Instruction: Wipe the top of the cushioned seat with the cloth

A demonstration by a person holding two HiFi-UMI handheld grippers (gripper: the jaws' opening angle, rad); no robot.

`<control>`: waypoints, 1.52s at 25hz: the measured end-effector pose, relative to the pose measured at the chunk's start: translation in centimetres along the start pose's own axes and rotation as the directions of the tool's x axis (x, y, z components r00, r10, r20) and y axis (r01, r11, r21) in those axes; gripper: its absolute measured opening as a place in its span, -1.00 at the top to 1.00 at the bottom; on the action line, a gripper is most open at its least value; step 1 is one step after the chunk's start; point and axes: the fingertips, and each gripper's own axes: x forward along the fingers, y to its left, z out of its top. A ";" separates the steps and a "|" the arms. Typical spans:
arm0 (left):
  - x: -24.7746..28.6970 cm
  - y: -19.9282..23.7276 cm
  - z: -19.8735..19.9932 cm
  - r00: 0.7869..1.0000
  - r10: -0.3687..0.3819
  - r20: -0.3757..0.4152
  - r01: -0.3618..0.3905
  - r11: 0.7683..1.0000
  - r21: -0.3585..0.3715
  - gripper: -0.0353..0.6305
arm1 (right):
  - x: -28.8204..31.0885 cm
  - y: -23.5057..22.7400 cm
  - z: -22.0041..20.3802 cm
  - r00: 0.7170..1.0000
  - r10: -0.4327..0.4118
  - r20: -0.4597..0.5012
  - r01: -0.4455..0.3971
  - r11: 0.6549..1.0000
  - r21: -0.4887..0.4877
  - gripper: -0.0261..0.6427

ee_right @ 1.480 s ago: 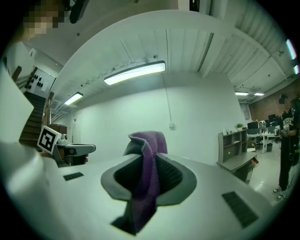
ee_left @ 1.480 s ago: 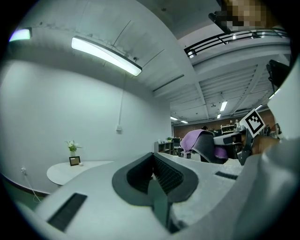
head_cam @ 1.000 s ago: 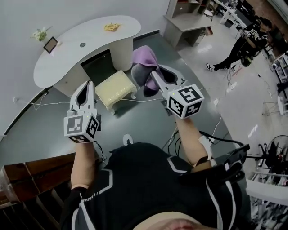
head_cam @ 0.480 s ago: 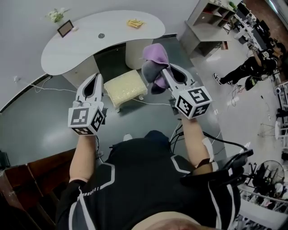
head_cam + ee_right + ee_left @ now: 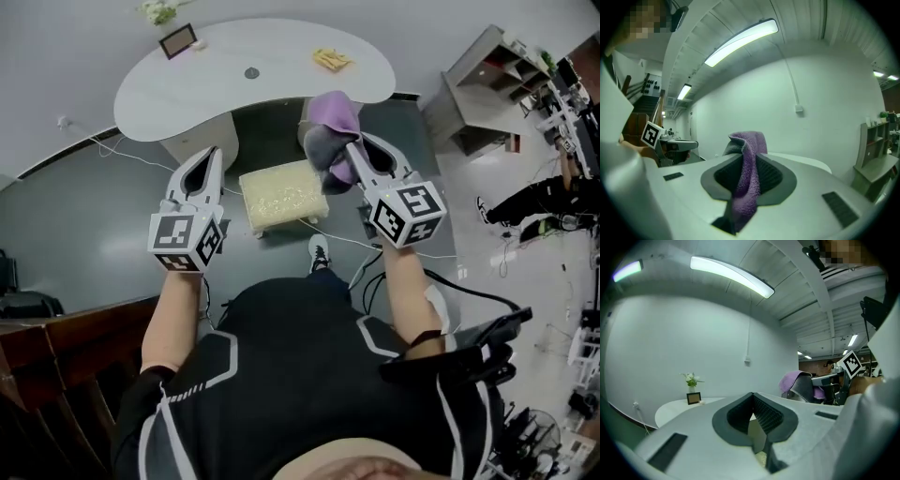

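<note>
The cushioned seat (image 5: 283,194), a low pale-yellow stool, stands on the grey floor just in front of the white curved table (image 5: 225,80). In the head view it lies between and below my two grippers, both held up in the air above the floor. My right gripper (image 5: 349,150) is shut on a purple cloth (image 5: 330,120), which bunches over its tips and hangs between its pads (image 5: 746,173). My left gripper (image 5: 208,157) is shut with nothing in it; its tips meet (image 5: 752,395). The cloth (image 5: 793,380) also shows at the right of the left gripper view.
On the table are a small yellow item (image 5: 332,60), a picture frame (image 5: 177,41) and a plant (image 5: 157,11). A grey shelf unit (image 5: 487,66) stands at the right and a person (image 5: 544,199) beyond it. A white cable (image 5: 103,150) runs across the floor.
The view has swung so that the seat and the table now sit nearer the middle, between the grippers. Both grippers keep their pose; the right one still holds the cloth.
</note>
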 end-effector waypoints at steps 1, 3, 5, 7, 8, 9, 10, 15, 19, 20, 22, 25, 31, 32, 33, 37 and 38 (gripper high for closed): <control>0.6 0.2 0.0 1.000 0.020 -0.002 -0.020 1.000 0.002 0.88 | 0.8 -0.6 0.0 1.000 0.021 -0.003 -0.021 1.000 -0.010 0.67; 1.5 0.1 0.2 0.999 0.045 0.010 -0.044 0.999 -0.004 0.88 | 2.1 -1.8 0.2 0.998 0.056 -0.007 -0.056 0.998 -0.012 0.67; 3.1 -0.3 0.8 0.998 0.062 0.025 -0.062 0.998 -0.007 0.88 | 3.5 -3.5 0.6 0.995 0.097 -0.009 -0.097 0.995 -0.002 0.67; 4.9 -0.6 0.9 0.996 0.090 0.013 -0.090 0.996 0.005 0.88 | 5.1 -5.1 1.0 0.989 0.149 -0.009 -0.149 0.989 -0.002 0.67; 5.8 -0.7 0.8 0.994 0.106 0.000 -0.106 0.994 0.010 0.88 | 5.9 -5.8 1.1 0.985 0.174 -0.012 -0.174 0.985 -0.005 0.67; 6.6 -0.8 0.6 0.992 0.123 -0.011 -0.123 0.992 0.009 0.88 | 6.6 -6.5 1.2 0.980 0.196 -0.016 -0.196 0.981 -0.008 0.67; 7.4 -0.9 0.4 0.990 0.138 -0.019 -0.138 0.990 0.001 0.88 | 7.3 -7.3 1.3 0.976 0.215 -0.021 -0.215 0.977 -0.010 0.67; 10.3 -1.6 0.8 0.982 0.190 -0.020 -0.190 0.982 -0.007 0.88 | 9.6 -9.9 1.5 0.957 0.288 -0.026 -0.288 0.958 0.001 0.67; 10.8 -2.1 0.8 0.978 0.210 -0.016 -0.210 0.978 0.007 0.88 | 10.9 -10.7 1.4 0.947 0.321 -0.028 -0.321 0.947 -0.001 0.67; 10.8 -2.0 0.7 0.977 0.214 -0.022 -0.214 0.977 0.008 0.88 | 11.1 -10.7 1.3 0.946 0.324 -0.027 -0.324 0.946 0.003 0.67; 10.8 -1.6 0.2 0.975 0.220 -0.043 -0.220 0.975 0.000 0.88 | 11.6 -10.5 1.1 0.945 0.326 -0.027 -0.326 0.945 0.022 0.67; 11.3 0.0 -1.2 0.975 0.212 -0.073 -0.214 0.976 -0.030 0.88 | 13.6 -9.8 0.0 0.944 0.327 -0.046 -0.326 0.945 0.035 0.67; 11.4 5.2 -5.6 0.972 0.204 -0.116 -0.211 0.976 -0.049 0.88 | 19.0 -5.7 -4.6 0.931 0.345 -0.115 -0.343 0.938 0.044 0.67; 11.3 6.1 -6.9 0.970 0.205 -0.132 -0.215 0.974 -0.067 0.88 | 20.0 -4.9 -5.9 0.925 0.352 -0.145 -0.350 0.936 0.039 0.67; 11.1 6.8 -8.4 0.968 0.201 -0.150 -0.216 0.972 -0.089 0.88 | 20.8 -4.0 -7.4 0.917 0.355 -0.181 -0.354 0.935 0.040 0.67; 9.7 8.6 -14.4 0.964 0.153 -0.217 -0.188 0.970 -0.151 0.88 | 23.5 -1.3 -14.8 0.885 0.340 -0.319 -0.333 0.940 0.079 0.67; 9.5 9.0 -15.7 0.961 0.143 -0.235 -0.181 0.973 -0.144 0.88 | 24.3 -0.8 -16.7 0.877 0.334 -0.345 -0.322 0.942 0.093 0.67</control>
